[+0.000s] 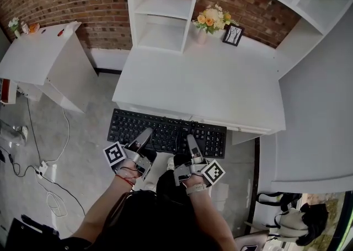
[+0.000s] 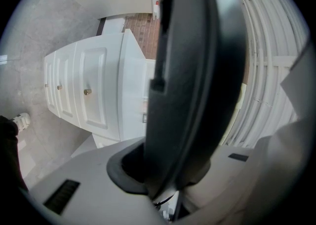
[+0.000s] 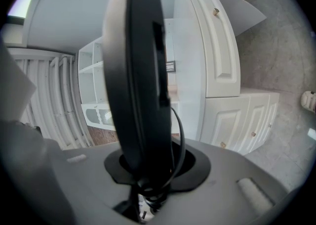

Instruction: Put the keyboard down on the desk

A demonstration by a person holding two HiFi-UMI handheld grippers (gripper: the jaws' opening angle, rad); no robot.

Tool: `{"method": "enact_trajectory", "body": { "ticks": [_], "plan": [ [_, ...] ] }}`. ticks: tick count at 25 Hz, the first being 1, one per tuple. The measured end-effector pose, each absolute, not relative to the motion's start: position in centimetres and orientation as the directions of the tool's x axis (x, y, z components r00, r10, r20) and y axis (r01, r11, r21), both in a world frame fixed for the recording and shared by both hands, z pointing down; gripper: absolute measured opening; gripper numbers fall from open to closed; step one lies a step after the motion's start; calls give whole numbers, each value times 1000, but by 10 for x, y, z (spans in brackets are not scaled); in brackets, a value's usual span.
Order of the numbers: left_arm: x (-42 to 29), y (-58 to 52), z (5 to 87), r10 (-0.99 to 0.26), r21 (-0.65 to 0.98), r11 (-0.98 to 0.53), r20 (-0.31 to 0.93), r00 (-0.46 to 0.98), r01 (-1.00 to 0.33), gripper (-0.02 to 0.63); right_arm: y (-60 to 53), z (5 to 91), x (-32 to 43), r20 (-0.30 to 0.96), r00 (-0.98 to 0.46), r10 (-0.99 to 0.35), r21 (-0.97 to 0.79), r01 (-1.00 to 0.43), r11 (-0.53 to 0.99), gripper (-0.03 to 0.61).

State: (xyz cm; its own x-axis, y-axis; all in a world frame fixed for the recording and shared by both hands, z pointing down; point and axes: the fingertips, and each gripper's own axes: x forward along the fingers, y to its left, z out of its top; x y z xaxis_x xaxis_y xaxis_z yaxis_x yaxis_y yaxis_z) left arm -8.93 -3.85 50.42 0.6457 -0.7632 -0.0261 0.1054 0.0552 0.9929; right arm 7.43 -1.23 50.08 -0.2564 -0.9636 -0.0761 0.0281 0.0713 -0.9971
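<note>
A black keyboard (image 1: 165, 132) hangs in the air, level, just in front of the white desk (image 1: 209, 87), over the floor. My left gripper (image 1: 145, 135) is shut on its near edge left of the middle. My right gripper (image 1: 192, 142) is shut on the near edge right of the middle. In the left gripper view the keyboard (image 2: 190, 70) stands edge-on between the jaws and fills the middle. The right gripper view shows the same keyboard (image 3: 136, 70) edge-on, with its thin black cable (image 3: 178, 135) looping down at the jaws.
On the desk's back part stand a vase of flowers (image 1: 211, 21) and a small picture frame (image 1: 233, 34), below white shelves (image 1: 162, 12). A white cabinet (image 1: 41, 59) stands at the left. Cables (image 1: 47, 172) lie on the grey floor. White drawers (image 2: 84, 95) show ahead.
</note>
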Motion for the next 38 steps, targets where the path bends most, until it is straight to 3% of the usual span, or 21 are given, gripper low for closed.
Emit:
{"method": "enact_trajectory", "body": {
  "ticks": [38],
  "plan": [
    [-63, -112, 538, -777, 986, 145, 63, 627, 81, 75, -90, 537, 101, -1, -283, -959, -998, 59, -16, 104]
  ]
}}
